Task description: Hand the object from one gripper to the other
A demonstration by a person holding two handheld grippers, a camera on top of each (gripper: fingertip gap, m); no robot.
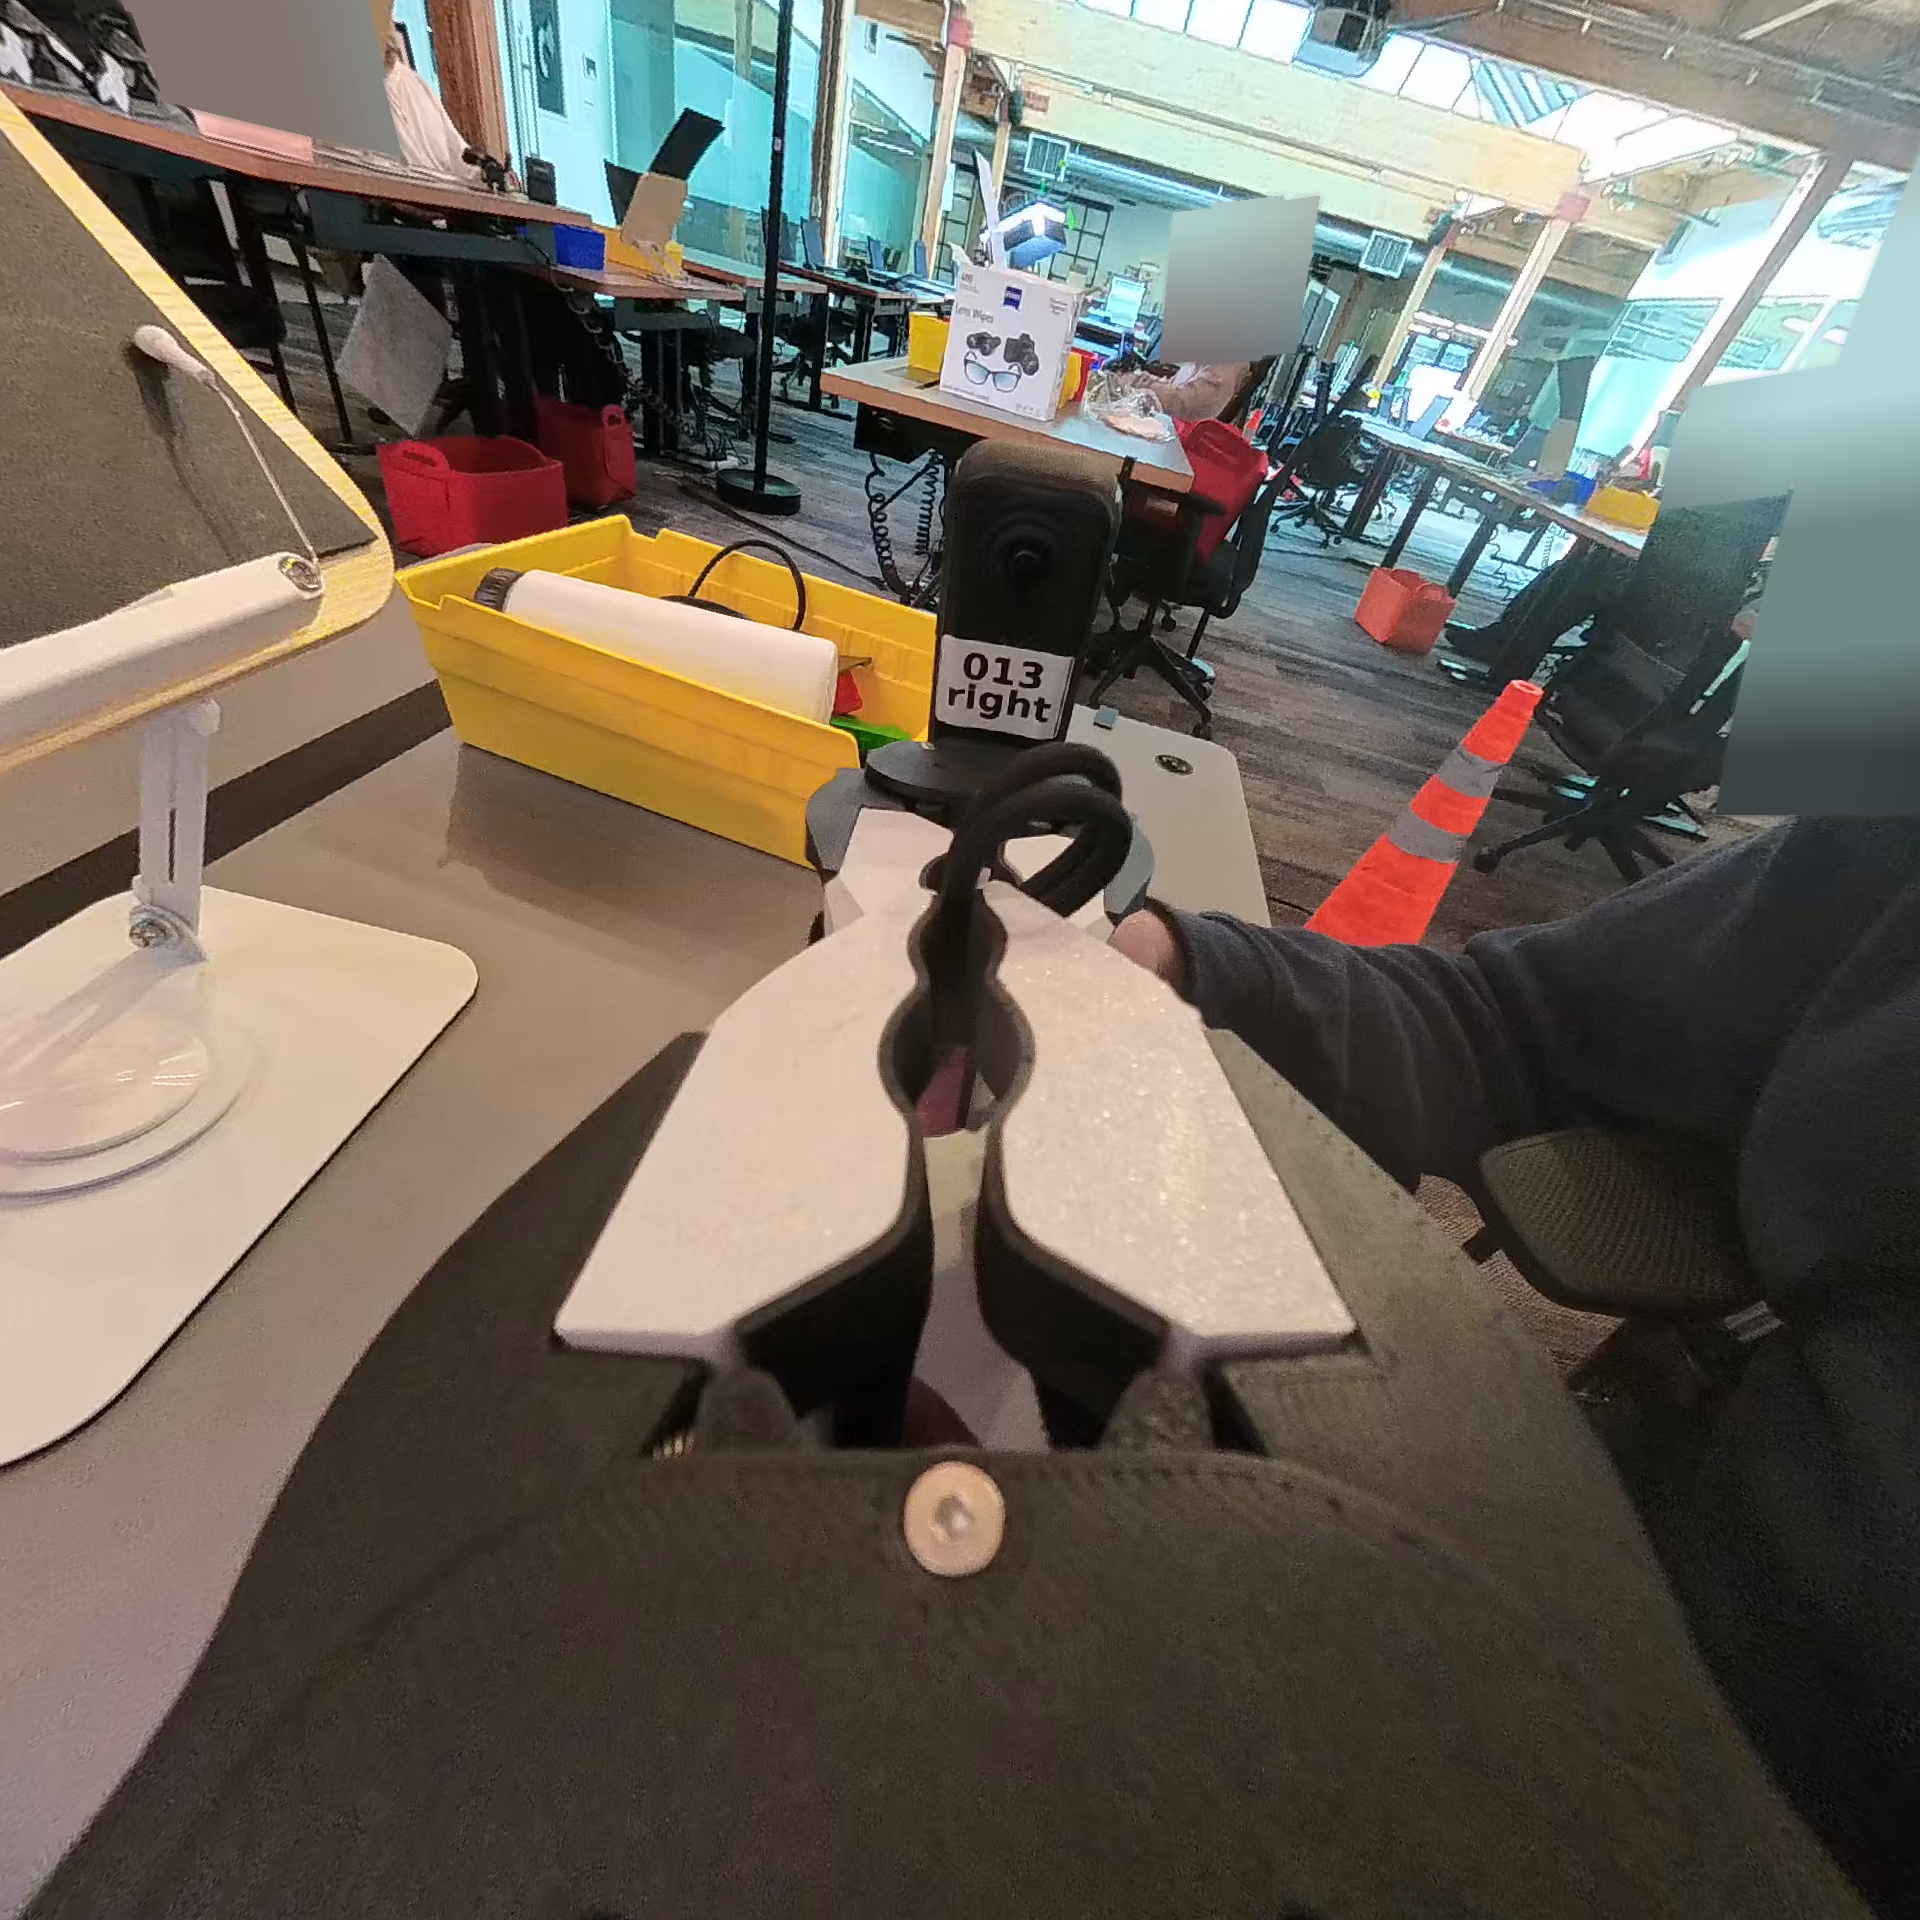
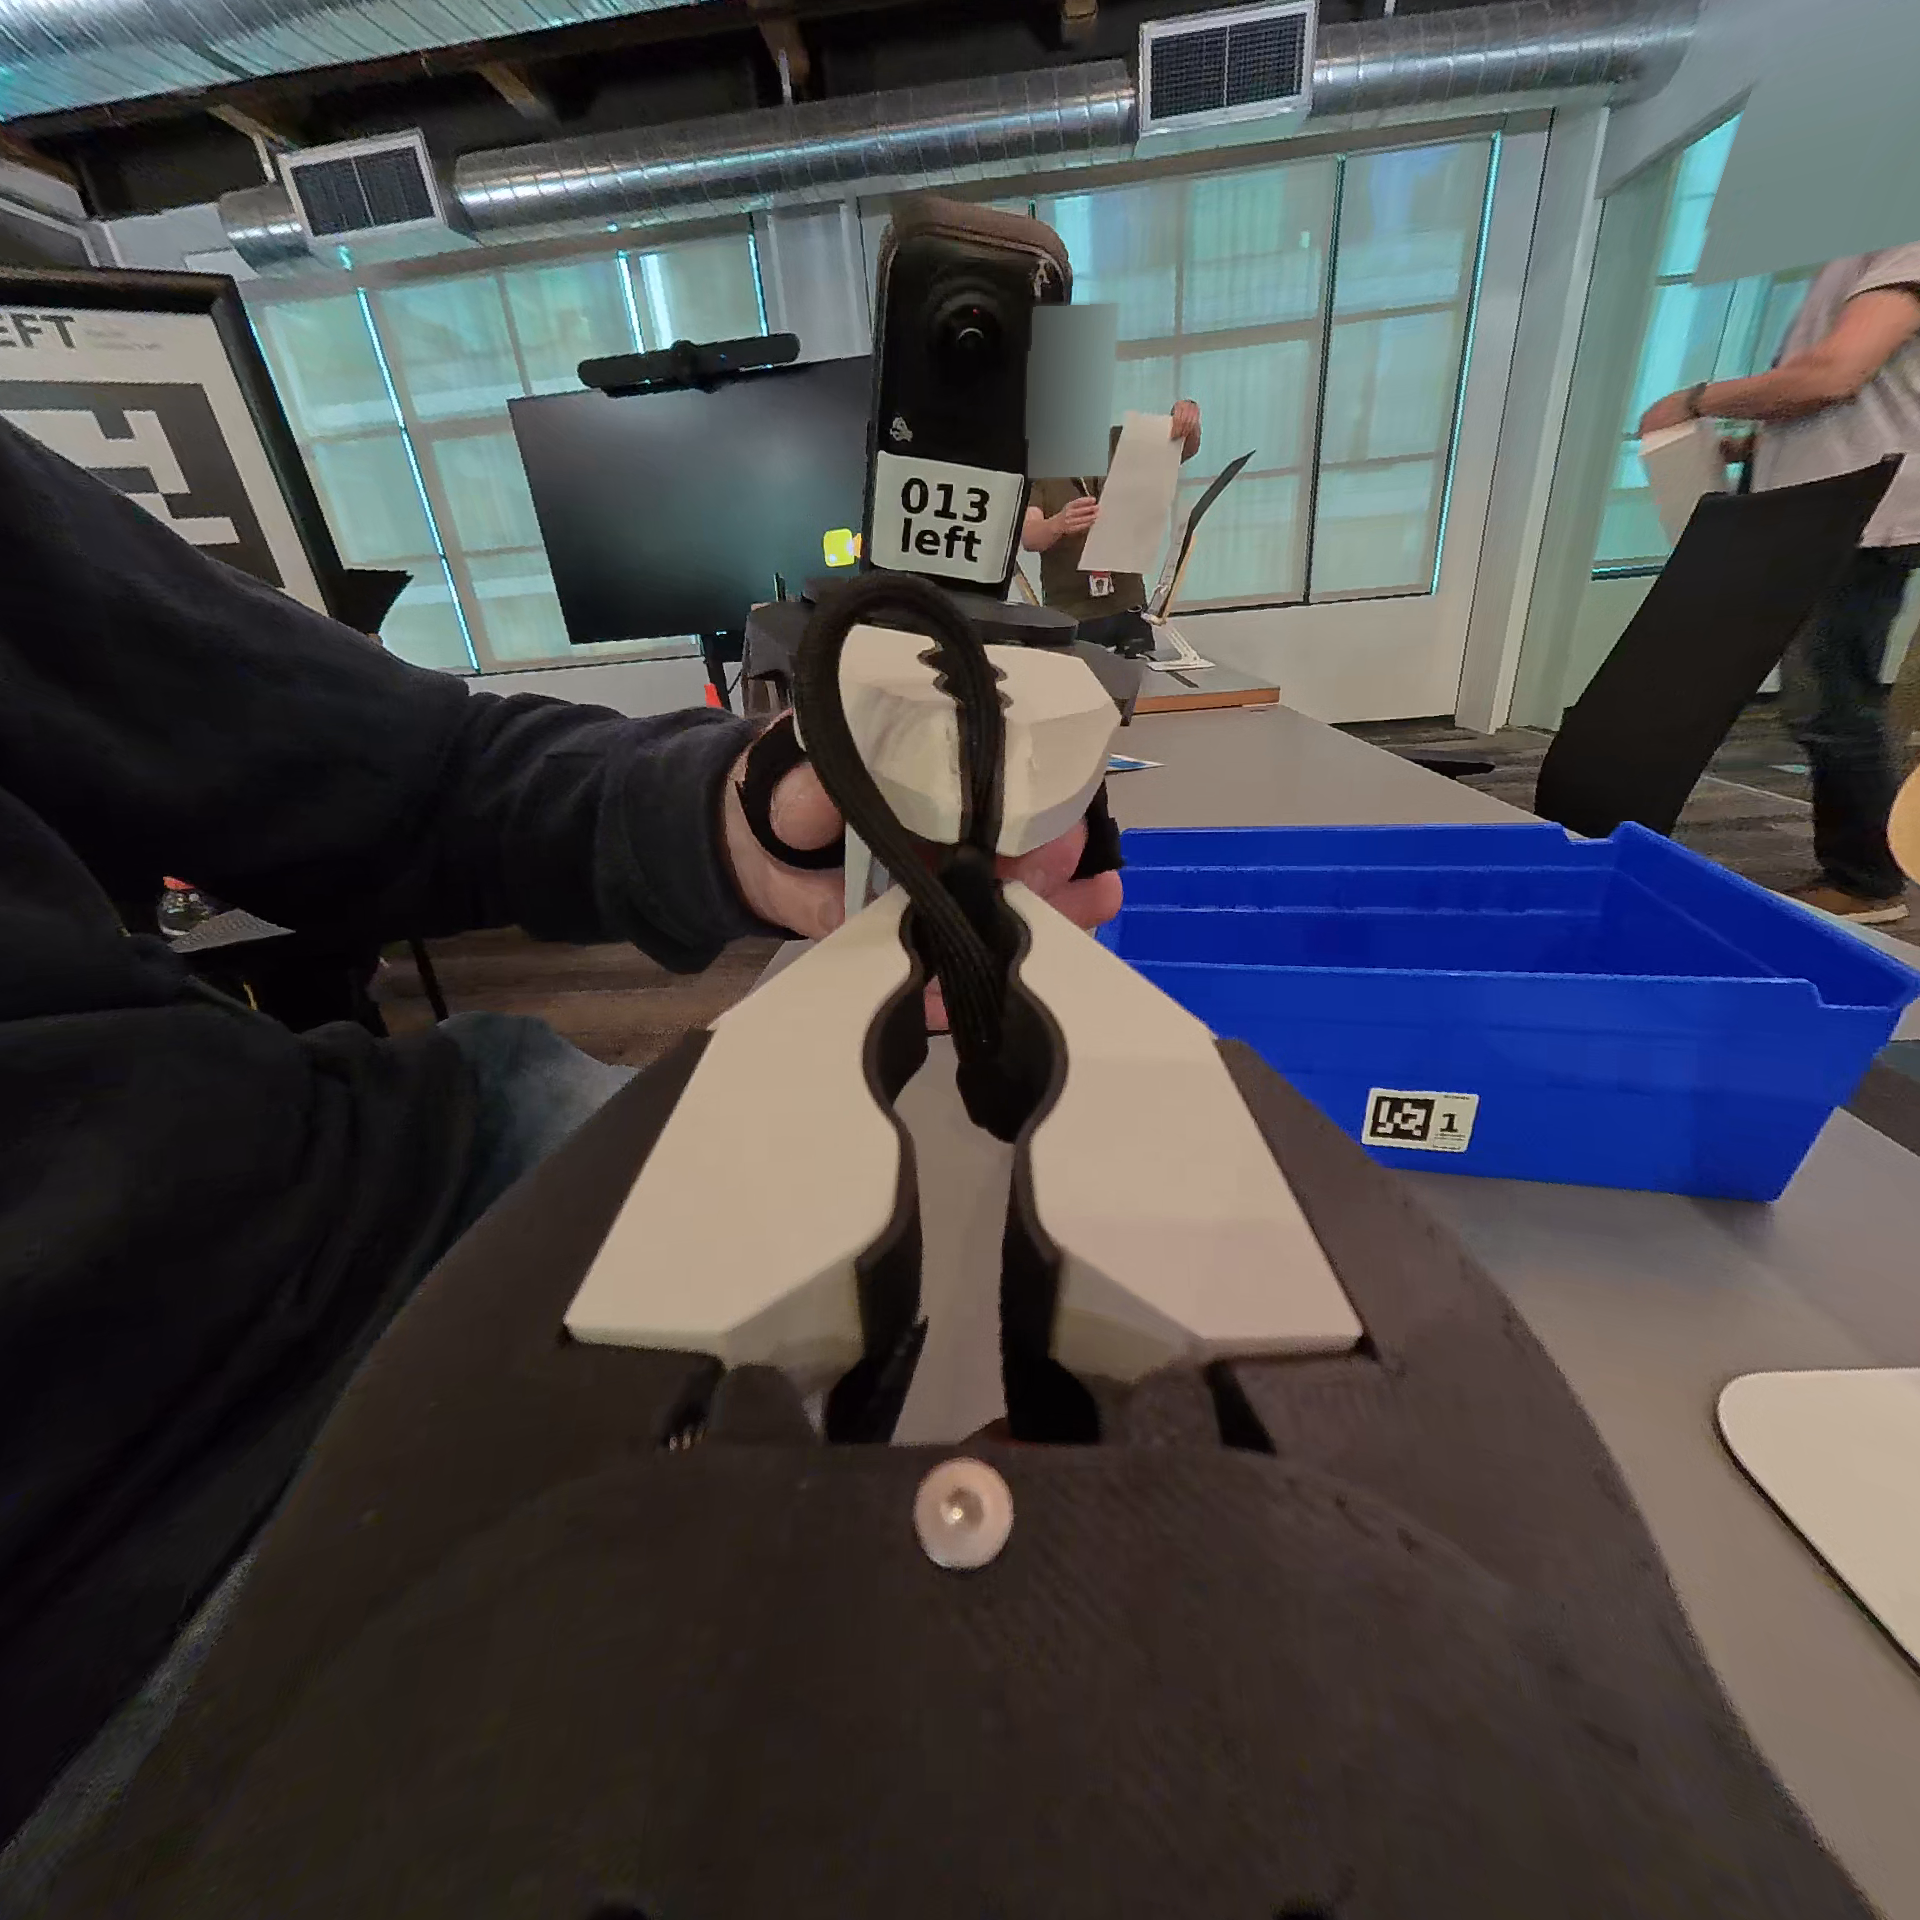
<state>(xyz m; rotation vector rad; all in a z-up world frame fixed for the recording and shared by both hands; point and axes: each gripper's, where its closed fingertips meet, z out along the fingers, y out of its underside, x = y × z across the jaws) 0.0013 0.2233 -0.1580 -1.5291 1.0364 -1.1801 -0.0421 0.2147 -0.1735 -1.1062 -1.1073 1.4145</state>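
Both hand-held grippers (image 1: 961, 914) (image 2: 961, 914) pinch black cord (image 2: 914, 790); blue bin (image 2: 1507, 997) beside.

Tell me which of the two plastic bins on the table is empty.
The blue plastic bin on the grey table shows only bare ridged floor; the yellow plastic bin holds a white cylinder and a black cable.

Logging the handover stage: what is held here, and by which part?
A black cord loop: right hand-held gripper pinches its bunched lower end, left hand-held gripper pinches the other end.
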